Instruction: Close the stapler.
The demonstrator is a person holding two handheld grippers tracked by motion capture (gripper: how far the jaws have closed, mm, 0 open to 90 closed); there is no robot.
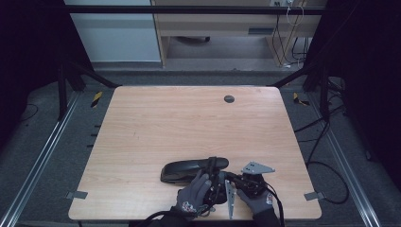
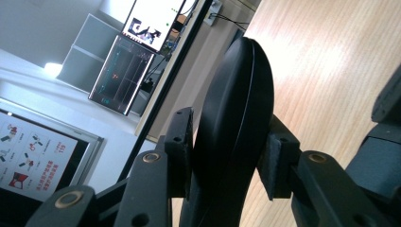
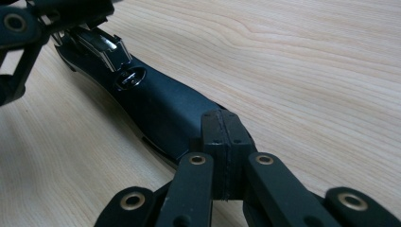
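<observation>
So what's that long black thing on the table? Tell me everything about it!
It looks like a black stapler, long and rounded, with a smooth plastic-looking shell and a shiny metal part on one side. It lies on the wooden table near the front edge. The left gripper has it between its jaws, the pads right at its sides. The right gripper, jaws shut, rests its tips against it.

tabletop (image 1: pixel 189 123): pale wood grain, smooth, satin | stapler (image 3: pixel 161 106): black plastic shell, smooth, slight sheen; bright metal insert, glossy | left tool (image 2: pixel 227 161): matt black, pads rough | gloves (image 1: pixel 194 191): grey knit cloth
</observation>
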